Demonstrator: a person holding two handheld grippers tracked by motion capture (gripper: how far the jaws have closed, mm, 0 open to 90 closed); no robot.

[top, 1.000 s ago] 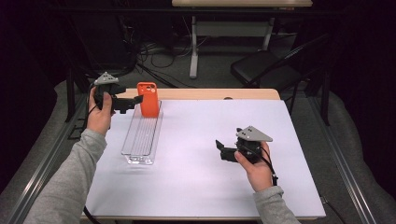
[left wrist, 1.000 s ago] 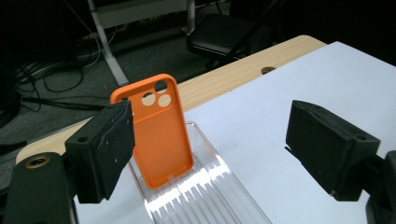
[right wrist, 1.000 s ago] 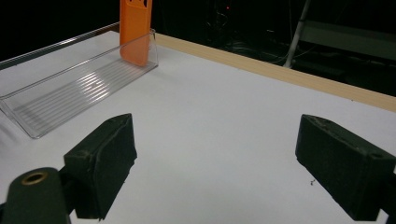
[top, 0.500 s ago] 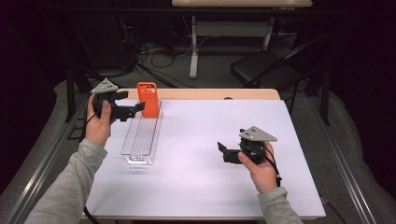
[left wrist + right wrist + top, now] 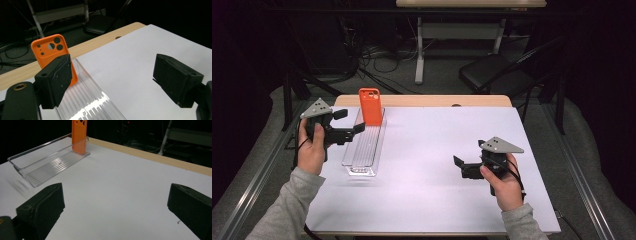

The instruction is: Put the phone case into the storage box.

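Note:
An orange phone case (image 5: 370, 106) stands upright, leaning at the far end of a clear plastic tray (image 5: 362, 150) on the left of the white table. My left gripper (image 5: 351, 121) is held just left of the tray, nearer than the case, open with nothing between its jaws. In the left gripper view the case (image 5: 50, 48) shows past the left jaw, above the tray (image 5: 95, 100). My right gripper (image 5: 468, 156) hovers over the right side of the table; its jaws have just been opening, and they are wide open with nothing between them. The right gripper view shows the case (image 5: 79, 135) and tray (image 5: 50, 160) far off.
A bare wooden strip (image 5: 422, 101) runs along the table's far edge. Behind the table are a dark chair (image 5: 492, 75), cables on the floor and a white table leg (image 5: 419, 55). Metal rails (image 5: 257, 175) flank the table.
My left gripper has drawn back from beside the case toward the near side, staying open. The right gripper has shifted slightly to the right and its jaws have spread wider. The case has not moved.

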